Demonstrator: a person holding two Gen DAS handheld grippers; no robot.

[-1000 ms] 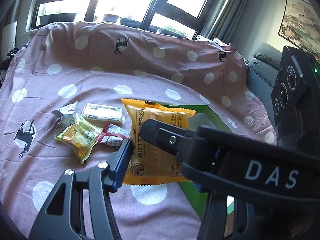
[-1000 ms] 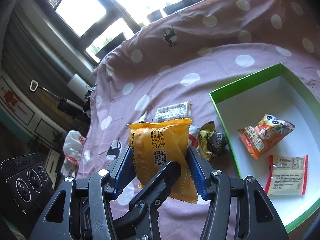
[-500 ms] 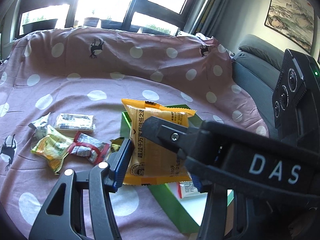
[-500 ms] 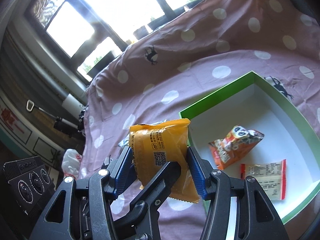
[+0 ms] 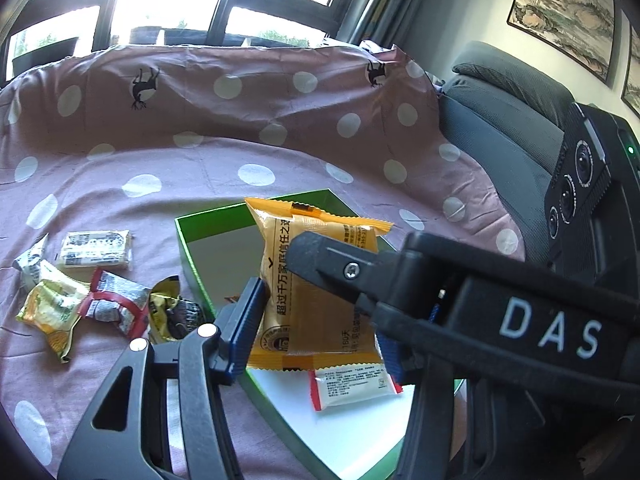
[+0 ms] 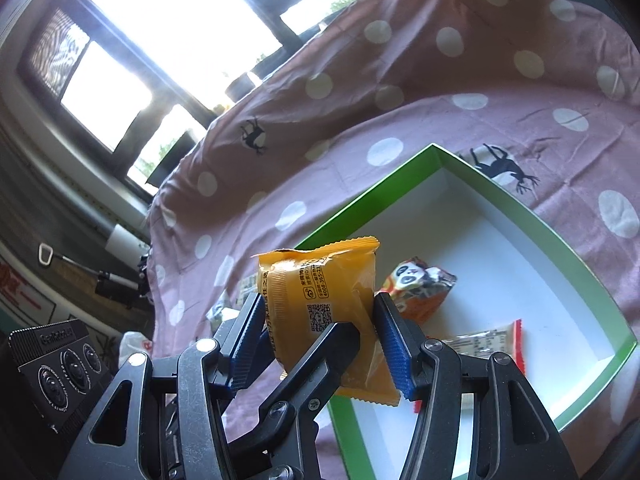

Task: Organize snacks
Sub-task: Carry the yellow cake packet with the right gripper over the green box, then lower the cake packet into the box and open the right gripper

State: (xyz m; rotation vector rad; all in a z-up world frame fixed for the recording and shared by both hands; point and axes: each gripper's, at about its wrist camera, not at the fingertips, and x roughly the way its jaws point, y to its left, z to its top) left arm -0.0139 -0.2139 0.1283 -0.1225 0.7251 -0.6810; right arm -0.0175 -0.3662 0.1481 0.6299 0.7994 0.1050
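Both grippers grip one orange snack packet [image 5: 316, 292], held above the green box [image 5: 188, 248] with a white floor. The left gripper [image 5: 312, 332] is shut on its sides; the right gripper's finger crosses in front. In the right wrist view the right gripper [image 6: 320, 336] is shut on the same packet [image 6: 320, 300], over the box's near-left corner [image 6: 340, 420]. Inside the box lie a panda-print orange packet [image 6: 420, 288] and a white packet with red ends [image 5: 356, 384]. Several loose snacks [image 5: 108, 300] lie on the cloth left of the box.
A pink polka-dot cloth [image 5: 240, 152] covers the surface and rises at the back. A grey sofa [image 5: 500, 120] stands at the right. Windows are behind. A white plastic bag [image 6: 132, 344] lies off the left edge.
Both grippers carried the orange packet rightward from above the loose snacks to above the green box. The grip has not changed.
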